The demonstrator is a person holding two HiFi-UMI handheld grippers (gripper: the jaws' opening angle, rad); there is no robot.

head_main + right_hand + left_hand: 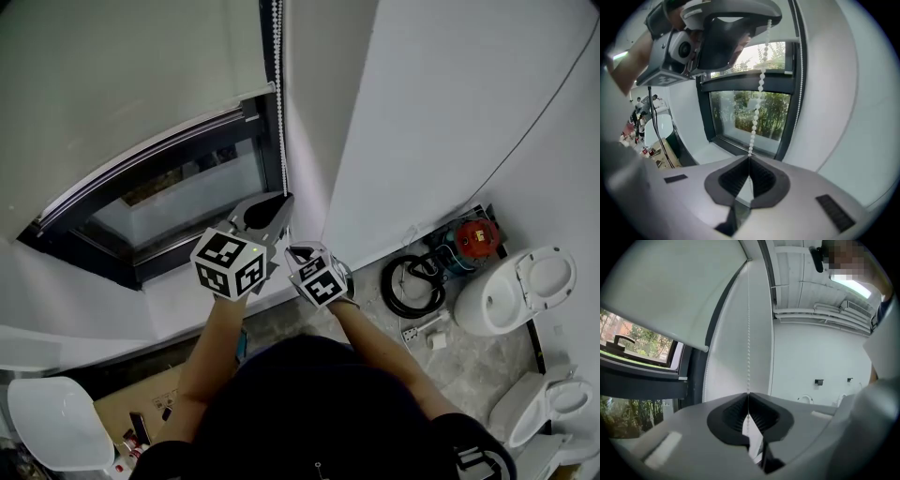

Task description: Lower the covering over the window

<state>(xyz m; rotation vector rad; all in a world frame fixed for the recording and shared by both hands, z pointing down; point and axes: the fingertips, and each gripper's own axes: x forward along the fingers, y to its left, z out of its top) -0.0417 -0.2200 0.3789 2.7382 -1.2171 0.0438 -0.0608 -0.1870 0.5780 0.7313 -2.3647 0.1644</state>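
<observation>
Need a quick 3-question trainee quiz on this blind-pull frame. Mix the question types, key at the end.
1. True or false: the roller blind covers the whole window.
2. What is between the jaws of the left gripper? A) the bead chain B) the window handle C) nothing
3. Fill in: in the right gripper view, the right gripper grips the bead chain ____ the left gripper.

Key
1. False: bare window shows below the blind's bottom edge.
2. A: the jaws are shut on it.
3. Below.
</observation>
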